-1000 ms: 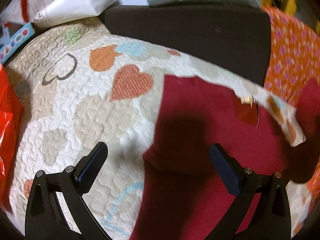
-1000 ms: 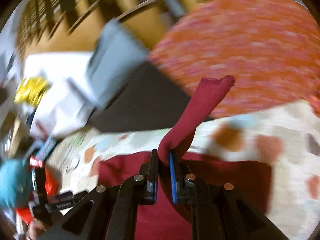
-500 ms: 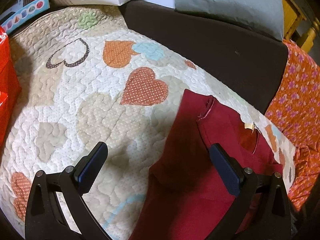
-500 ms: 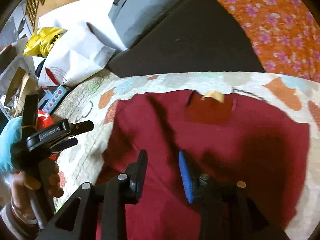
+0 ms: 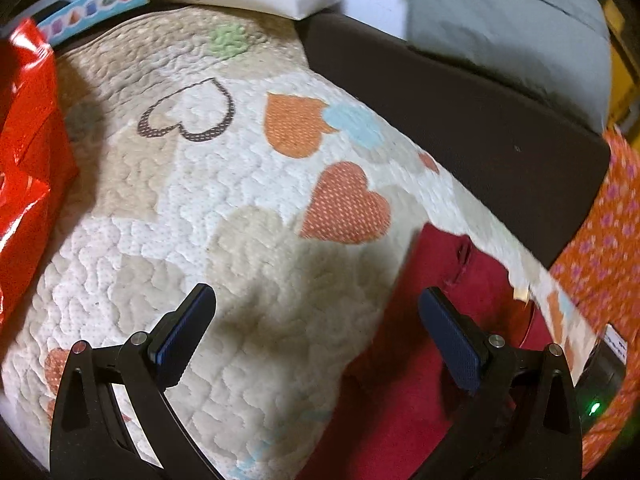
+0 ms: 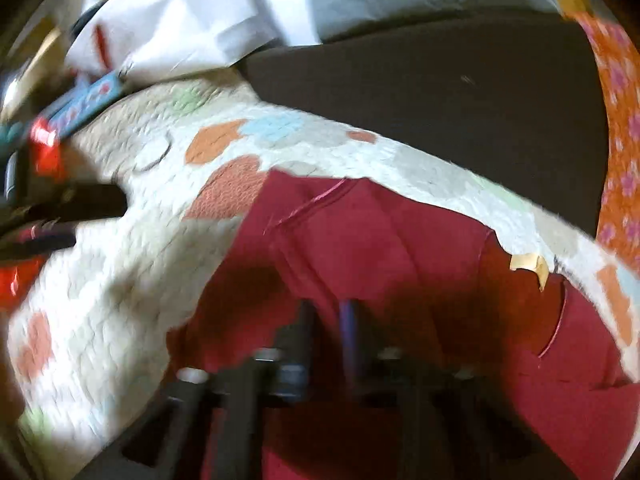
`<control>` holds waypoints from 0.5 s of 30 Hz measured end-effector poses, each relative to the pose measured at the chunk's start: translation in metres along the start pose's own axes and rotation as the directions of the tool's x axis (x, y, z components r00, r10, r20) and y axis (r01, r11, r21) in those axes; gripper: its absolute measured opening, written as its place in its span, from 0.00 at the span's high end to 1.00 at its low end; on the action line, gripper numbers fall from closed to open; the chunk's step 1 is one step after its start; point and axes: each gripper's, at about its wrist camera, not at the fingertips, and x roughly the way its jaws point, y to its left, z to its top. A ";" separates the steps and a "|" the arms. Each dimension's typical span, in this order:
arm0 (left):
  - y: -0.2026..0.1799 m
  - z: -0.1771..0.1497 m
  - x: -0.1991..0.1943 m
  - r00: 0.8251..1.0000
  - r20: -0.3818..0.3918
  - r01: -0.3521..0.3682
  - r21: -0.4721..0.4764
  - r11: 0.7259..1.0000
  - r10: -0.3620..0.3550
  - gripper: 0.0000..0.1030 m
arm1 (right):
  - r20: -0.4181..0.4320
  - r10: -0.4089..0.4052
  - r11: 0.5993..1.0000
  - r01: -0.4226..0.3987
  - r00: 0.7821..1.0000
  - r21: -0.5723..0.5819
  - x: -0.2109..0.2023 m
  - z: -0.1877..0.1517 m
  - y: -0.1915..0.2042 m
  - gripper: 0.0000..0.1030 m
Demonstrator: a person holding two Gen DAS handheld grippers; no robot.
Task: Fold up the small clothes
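My right hand-held gripper (image 6: pixel 326 320) had just let the sleeve go and closed again low on the shirt (image 6: pixel 420 248), pinching cloth; my left hand-held gripper (image 5: pixel 316 332) hung open.

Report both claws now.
Left claw: open, empty, over the quilt.
Right claw: jaws just closing, pinching the red shirt; view blurred.

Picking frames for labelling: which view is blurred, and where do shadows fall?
Right wrist view: heavy motion smear, its hand-held gripper dark and soft over the red shirt. Left wrist view: mostly sharp, shadow on the heart quilt, fisheye bending.
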 end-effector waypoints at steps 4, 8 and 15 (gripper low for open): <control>0.003 0.001 -0.004 1.000 0.003 0.023 -0.026 0.999 -0.023 0.01 | 0.065 0.155 0.986 -0.159 0.986 0.046 -0.033 -0.006 0.003 0.93; -0.007 -0.005 -0.004 0.999 -0.002 0.036 0.007 0.999 -0.036 0.01 | 0.031 0.173 0.985 -0.173 0.984 -0.022 -0.029 -0.027 0.034 0.87; -0.027 -0.022 0.007 0.997 -0.054 0.068 0.094 0.993 -0.063 0.01 | 0.041 0.192 0.970 -0.196 0.981 0.141 -0.066 -0.059 -0.020 0.70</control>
